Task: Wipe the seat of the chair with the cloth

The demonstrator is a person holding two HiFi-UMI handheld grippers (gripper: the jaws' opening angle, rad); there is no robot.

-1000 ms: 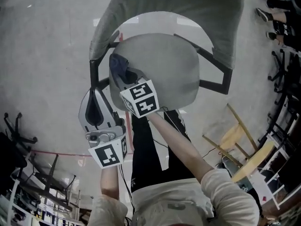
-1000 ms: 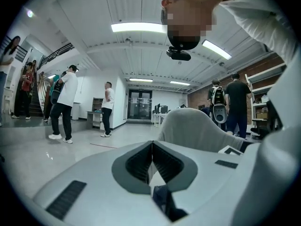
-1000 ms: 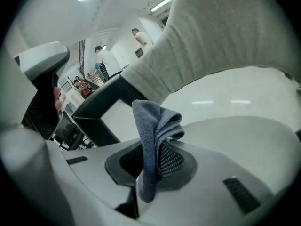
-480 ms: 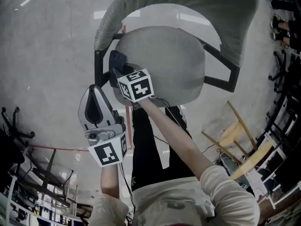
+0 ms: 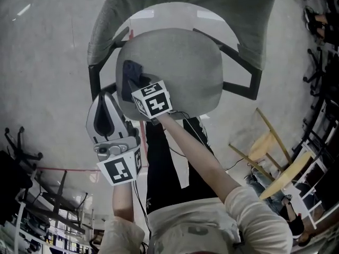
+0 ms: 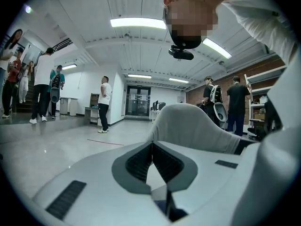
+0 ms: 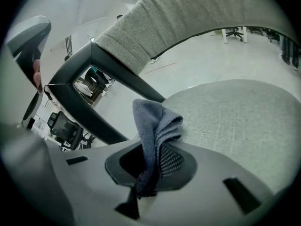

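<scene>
The grey chair seat [image 5: 180, 67] fills the middle of the head view, with its grey backrest [image 5: 222, 4] beyond. My right gripper [image 5: 135, 87] is shut on a dark blue cloth [image 5: 129, 74], which rests on the seat's left part near the black armrest [image 5: 96, 83]. In the right gripper view the cloth [image 7: 156, 126] bunches up out of the right gripper [image 7: 151, 147] over the seat [image 7: 235, 112]. My left gripper [image 5: 105, 100] hangs off the seat's front left corner. Its jaws are shut and hold nothing [image 6: 152, 144]. It faces the backrest [image 6: 193, 126].
A yellow wooden chair [image 5: 275, 157] lies on the floor to the right. Black office chairs [image 5: 21, 152] stand at the lower left. A red line [image 5: 69, 169] runs across the floor. Several people [image 6: 103, 102] stand far off in the room.
My right gripper and the cloth have shifted only slightly along the seat's left side, and the view has drifted. The left gripper has stayed where it was.
</scene>
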